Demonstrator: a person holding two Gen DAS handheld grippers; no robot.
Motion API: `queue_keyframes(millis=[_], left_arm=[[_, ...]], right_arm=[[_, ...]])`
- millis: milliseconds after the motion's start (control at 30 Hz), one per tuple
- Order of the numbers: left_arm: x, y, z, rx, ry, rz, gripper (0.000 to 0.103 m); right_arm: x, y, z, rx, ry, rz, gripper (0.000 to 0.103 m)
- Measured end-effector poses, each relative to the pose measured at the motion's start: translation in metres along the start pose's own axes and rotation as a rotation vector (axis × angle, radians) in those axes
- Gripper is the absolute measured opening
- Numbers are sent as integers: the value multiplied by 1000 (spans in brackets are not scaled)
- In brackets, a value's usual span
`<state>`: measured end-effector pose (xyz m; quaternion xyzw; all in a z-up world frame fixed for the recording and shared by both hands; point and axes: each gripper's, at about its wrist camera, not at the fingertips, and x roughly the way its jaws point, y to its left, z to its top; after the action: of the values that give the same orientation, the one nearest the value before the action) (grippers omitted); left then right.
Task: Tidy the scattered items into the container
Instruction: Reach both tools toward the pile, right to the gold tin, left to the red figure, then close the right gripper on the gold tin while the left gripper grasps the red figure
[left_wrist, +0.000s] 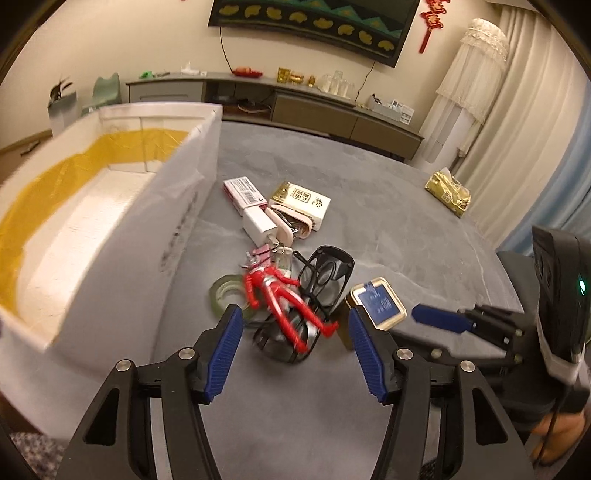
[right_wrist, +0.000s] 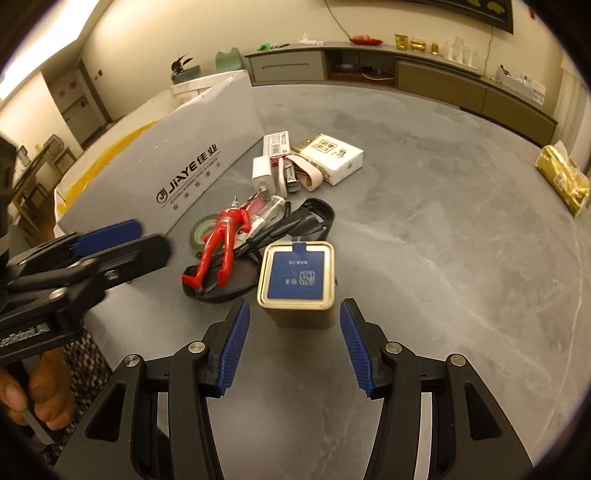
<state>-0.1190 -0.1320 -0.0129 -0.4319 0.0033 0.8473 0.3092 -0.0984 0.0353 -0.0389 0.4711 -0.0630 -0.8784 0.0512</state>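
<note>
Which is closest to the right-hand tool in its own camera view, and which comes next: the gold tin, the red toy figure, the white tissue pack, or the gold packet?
1. Gold tin, just ahead of the right tool.
2. Red toy figure, ahead-left.
3. White tissue pack, mid-table.
4. Gold packet, far right edge.

One box (right_wrist: 207, 147), one tin (right_wrist: 297, 275), one red figure (right_wrist: 221, 240), two tissue packs (right_wrist: 332, 157).

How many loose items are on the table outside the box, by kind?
Red toy figure: 1
Glasses/sunglasses, tangled black pile: looks like 2, cannot be sure
Tape roll: 1
Gold tin with blue lid: 1
White charger: 1
Pink stapler: 1
Red-and-white small box: 1
Tissue pack: 1
Gold packet: 1
Clear keyring item: 1
Total: about 11
</note>
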Motion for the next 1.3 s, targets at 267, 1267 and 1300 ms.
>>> queue_keyframes(millis=[267,1267,1300], left_arm=[[56,17,10,-55,53,10,61],[65,19,-5,90,38,67,27],[63,18,-5,93,33,66,26]], right_arm=[[33,0,12,-29,22,-43,57],[23,-19,6,47,10,20,53],[20,-19,7,47,1,26,53]])
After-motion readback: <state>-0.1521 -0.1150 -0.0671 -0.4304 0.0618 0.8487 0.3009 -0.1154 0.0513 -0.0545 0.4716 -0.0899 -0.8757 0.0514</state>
